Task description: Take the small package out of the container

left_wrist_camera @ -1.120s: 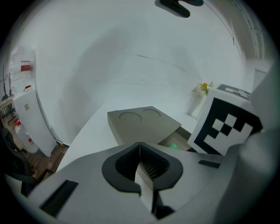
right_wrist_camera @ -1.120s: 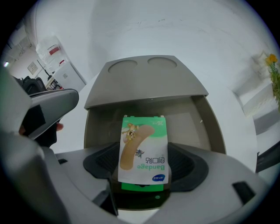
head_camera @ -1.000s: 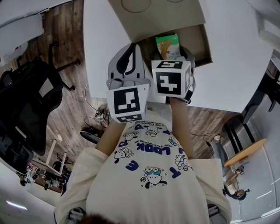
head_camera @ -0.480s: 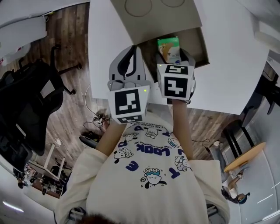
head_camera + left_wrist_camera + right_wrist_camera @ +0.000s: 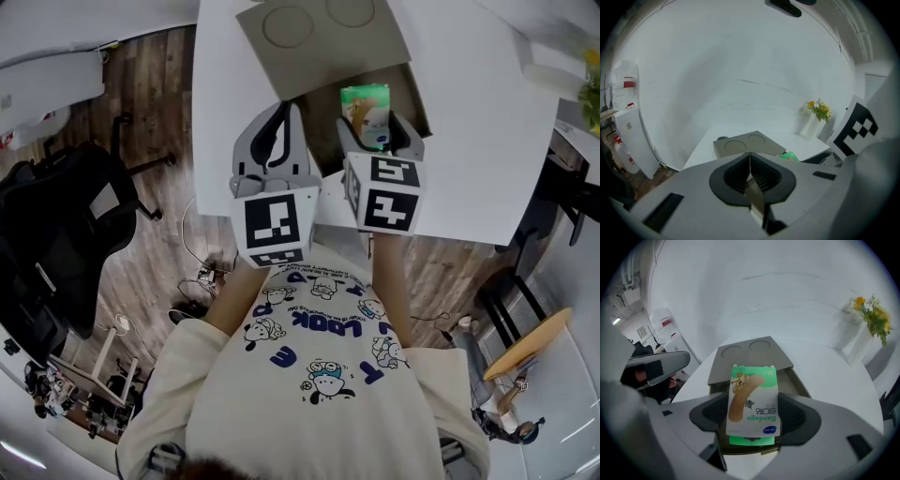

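Observation:
My right gripper (image 5: pixel 372 127) (image 5: pixel 753 420) is shut on a small green and white bandage package (image 5: pixel 365 111) (image 5: pixel 753 399), holding it above the open grey container (image 5: pixel 422 94) (image 5: pixel 796 383). The container's lid (image 5: pixel 322 35) (image 5: pixel 748 357), with two round dents, stands raised at the far side. My left gripper (image 5: pixel 274 141) (image 5: pixel 749 172) is shut with nothing between its jaws, just left of the container, over the white table (image 5: pixel 469 141).
A white vase with yellow flowers (image 5: pixel 871 315) (image 5: pixel 816 112) stands at the table's far right. A black office chair (image 5: pixel 56 234) is on the wooden floor to the left. The table's near edge runs under both grippers.
The right gripper has lifted the package up and slightly toward me, out of the container's opening. The left gripper has hardly moved.

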Action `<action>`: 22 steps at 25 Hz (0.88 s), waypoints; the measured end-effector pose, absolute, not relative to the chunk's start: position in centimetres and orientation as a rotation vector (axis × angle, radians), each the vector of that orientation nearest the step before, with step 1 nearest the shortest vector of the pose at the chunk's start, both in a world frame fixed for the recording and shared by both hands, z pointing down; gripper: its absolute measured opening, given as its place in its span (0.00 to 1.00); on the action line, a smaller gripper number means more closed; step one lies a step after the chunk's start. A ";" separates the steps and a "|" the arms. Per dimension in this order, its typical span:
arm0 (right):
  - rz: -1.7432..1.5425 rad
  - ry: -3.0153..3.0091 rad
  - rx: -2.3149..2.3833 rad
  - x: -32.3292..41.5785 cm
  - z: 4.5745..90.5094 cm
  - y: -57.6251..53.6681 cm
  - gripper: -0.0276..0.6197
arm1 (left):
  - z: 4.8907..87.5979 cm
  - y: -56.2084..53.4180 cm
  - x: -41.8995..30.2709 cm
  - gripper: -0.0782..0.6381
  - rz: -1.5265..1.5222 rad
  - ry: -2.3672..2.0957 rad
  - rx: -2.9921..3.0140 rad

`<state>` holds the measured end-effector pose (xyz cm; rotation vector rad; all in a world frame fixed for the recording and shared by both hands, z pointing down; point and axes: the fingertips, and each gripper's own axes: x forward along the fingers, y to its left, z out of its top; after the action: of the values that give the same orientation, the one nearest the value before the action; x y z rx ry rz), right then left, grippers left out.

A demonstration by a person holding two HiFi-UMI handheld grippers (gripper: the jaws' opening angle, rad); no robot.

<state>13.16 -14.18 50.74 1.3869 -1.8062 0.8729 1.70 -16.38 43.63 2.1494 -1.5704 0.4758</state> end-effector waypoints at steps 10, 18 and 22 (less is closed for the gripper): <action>0.760 -1.937 1.502 13.5 45.0 -14.1 0.51 | 38.7 -15.4 2.9 0.13 0.393 -1.618 2.236; 0.662 -2.009 1.549 13.1 41.3 -14.2 0.51 | 35.3 -14.9 3.2 0.13 0.342 -1.672 2.297; 0.617 -2.048 1.574 12.7 39.6 -14.7 0.51 | 33.9 -15.0 2.9 0.13 0.322 -1.695 2.326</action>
<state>12.72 -14.67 39.63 1.5744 -2.0480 0.6174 2.95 -14.96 33.89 2.3262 -1.6949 0.3218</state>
